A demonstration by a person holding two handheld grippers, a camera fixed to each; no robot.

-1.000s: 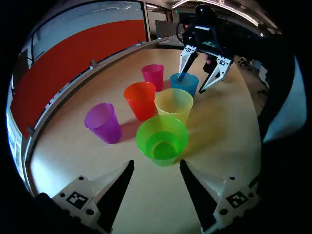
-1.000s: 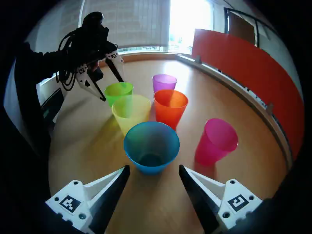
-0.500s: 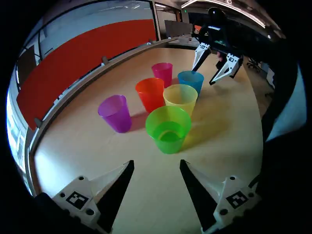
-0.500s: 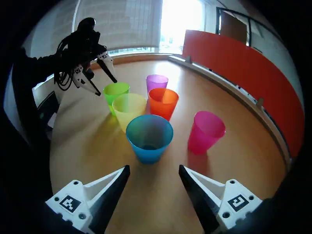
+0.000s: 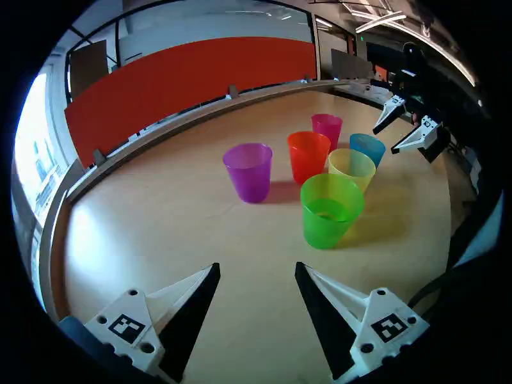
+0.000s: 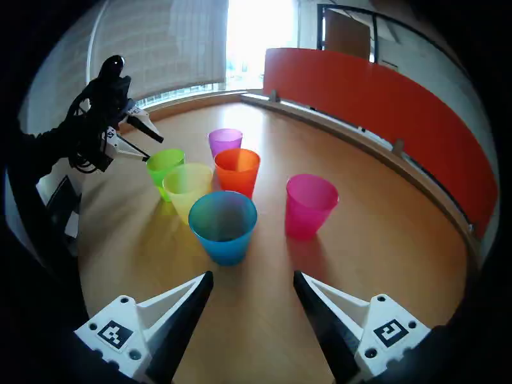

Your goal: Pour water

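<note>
Several coloured plastic cups stand upright in a cluster on the wooden table. In the left gripper view, my left gripper is open and empty, with the green cup nearest and apart from it. Behind that stand the yellow cup, purple cup, orange cup, pink cup and blue cup. My right gripper is open and empty, a short way back from the blue cup. The pink cup stands to its right.
A red partition runs along the table's far edge. Bright windows lie behind. The other gripper hangs open beyond the blue cup. A dark sleeve holds the far gripper by the green cup.
Both grippers have drawn back from the cups, which now look smaller and farther off. The left gripper view has swung, so the cluster sits further right. No cup has moved.
</note>
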